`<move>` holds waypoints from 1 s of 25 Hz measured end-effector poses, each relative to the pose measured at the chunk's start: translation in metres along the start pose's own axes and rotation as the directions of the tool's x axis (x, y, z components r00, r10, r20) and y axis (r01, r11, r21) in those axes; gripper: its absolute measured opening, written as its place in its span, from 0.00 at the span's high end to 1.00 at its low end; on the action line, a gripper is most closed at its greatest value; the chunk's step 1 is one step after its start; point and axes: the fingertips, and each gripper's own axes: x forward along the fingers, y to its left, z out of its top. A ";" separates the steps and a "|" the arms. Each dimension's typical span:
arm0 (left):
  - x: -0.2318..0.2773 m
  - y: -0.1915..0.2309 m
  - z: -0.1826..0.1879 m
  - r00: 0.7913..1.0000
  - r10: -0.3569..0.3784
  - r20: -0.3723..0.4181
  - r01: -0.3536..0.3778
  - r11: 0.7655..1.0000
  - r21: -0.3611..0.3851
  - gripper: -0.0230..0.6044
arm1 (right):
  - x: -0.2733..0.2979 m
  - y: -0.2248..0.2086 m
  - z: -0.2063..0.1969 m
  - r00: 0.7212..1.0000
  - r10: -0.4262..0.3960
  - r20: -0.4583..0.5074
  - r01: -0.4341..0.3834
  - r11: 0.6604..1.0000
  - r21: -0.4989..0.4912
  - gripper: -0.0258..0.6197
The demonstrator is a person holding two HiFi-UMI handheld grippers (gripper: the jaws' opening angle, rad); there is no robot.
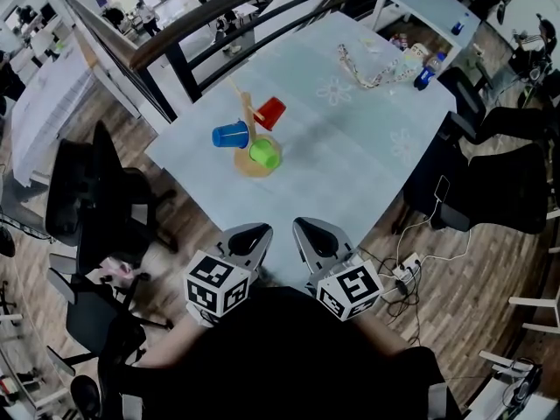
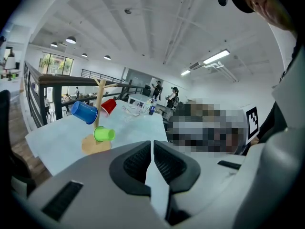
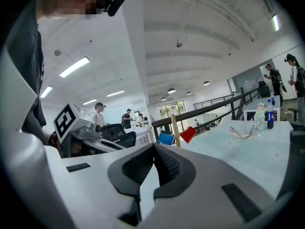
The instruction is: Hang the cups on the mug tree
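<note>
Left tongs: clenched, pads pressed together, nothing between them; held low at the near edge of the table, close to the person's body.
Right tongs: clenched and likewise empty; just beside the left tongs, level with them.
Mug tree: upright on the table, well ahead of both tongs, slightly to the left tongs' side; neither touches it.
Blue cup: hung on a branch on the tree's left side, well apart from the jaws.
Red cup: hung on a branch beyond the pole, the farthest cup from the tongs.
Green cup: lowest and nearest the tongs, on its side just above the tree's base; appears hung on a low peg, but the peg itself is not visible.
Other cups: none visible near either tongs.
Step in hand: judged complete; all three cups are on the tree and both tongs are idle.
Next move: judged none needed for hanging; a check of the green cup would call for a forward reach with the jaws parted first.
</note>
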 end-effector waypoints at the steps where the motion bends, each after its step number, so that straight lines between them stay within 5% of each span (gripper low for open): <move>1: 0.000 0.000 0.000 1.000 0.000 -0.001 0.000 1.000 -0.001 0.92 | 0.000 0.000 -0.001 1.000 -0.001 -0.002 0.001 1.000 -0.002 0.91; 25: -0.006 0.006 -0.006 1.000 -0.007 -0.013 0.007 1.000 -0.010 0.92 | 0.004 0.014 -0.005 1.000 0.010 -0.004 -0.011 1.000 -0.010 0.91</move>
